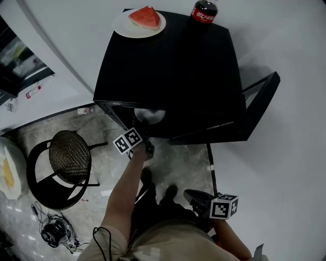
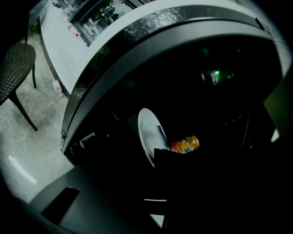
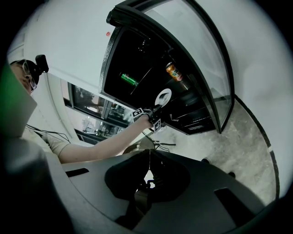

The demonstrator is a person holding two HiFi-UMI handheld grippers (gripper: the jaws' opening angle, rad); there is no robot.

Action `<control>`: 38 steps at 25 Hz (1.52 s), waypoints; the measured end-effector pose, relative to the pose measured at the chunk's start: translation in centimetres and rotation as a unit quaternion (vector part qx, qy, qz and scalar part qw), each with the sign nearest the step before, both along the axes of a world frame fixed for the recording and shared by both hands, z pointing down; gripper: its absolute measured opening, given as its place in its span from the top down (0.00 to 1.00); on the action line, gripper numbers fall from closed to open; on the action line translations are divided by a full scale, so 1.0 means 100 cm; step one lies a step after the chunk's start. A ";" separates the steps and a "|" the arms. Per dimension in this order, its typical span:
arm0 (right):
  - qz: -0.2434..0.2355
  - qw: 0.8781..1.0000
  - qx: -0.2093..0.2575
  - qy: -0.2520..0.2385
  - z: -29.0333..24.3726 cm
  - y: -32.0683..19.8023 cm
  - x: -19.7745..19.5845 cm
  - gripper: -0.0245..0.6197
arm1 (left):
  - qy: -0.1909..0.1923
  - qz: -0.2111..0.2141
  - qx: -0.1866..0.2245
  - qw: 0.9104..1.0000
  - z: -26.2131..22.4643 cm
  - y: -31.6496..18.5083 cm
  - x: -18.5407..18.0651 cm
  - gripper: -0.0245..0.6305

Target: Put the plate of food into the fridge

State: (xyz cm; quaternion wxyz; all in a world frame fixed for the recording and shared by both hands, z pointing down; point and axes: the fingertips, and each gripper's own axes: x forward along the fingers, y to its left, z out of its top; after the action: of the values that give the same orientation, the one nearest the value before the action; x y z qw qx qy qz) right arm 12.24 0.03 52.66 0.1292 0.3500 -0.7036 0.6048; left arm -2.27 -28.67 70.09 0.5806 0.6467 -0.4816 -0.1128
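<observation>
Right claw (image 3: 149,155) closed, empty | left claw (image 2: 158,154) clamps plate (image 2: 146,128) | jaws lost in dark

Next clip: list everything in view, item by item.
fridge: one, black, centre, door open
plate with watermelon: one, white, on the fridge
cola bottle: one, dark, red label, on the fridge
second plate: one, white, at the fridge opening
orange can: one, inside the fridge
green can: one, inside the fridge
chair: one, black, woven seat, floor at left
left hand-held gripper: black, shut on the second plate
right hand-held gripper: black, shut, empty, held low
</observation>
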 end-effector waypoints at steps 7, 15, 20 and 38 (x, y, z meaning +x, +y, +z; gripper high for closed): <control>-0.006 1.000 -0.005 0.001 0.001 0.000 -0.003 0.93 | 0.008 -0.008 -0.002 1.000 -0.001 -0.001 0.001 0.86; -0.011 1.000 -0.008 0.001 0.003 0.001 -0.006 0.93 | 0.030 -0.001 -0.003 1.000 -0.004 -0.003 0.001 0.86; -0.015 1.000 -0.005 -0.002 0.003 -0.001 -0.009 0.93 | 0.021 0.016 0.008 1.000 -0.011 0.007 0.004 0.78; -0.007 1.000 -0.009 -0.002 0.005 0.003 0.001 0.93 | -0.042 0.046 0.005 0.998 -0.003 0.010 0.015 0.89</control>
State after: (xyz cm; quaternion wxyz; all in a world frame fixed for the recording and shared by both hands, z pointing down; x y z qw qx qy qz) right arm 12.32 0.38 53.20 0.1354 0.3429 -0.7006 0.6109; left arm -0.75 -27.64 69.74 0.5609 0.6755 -0.4746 -0.0613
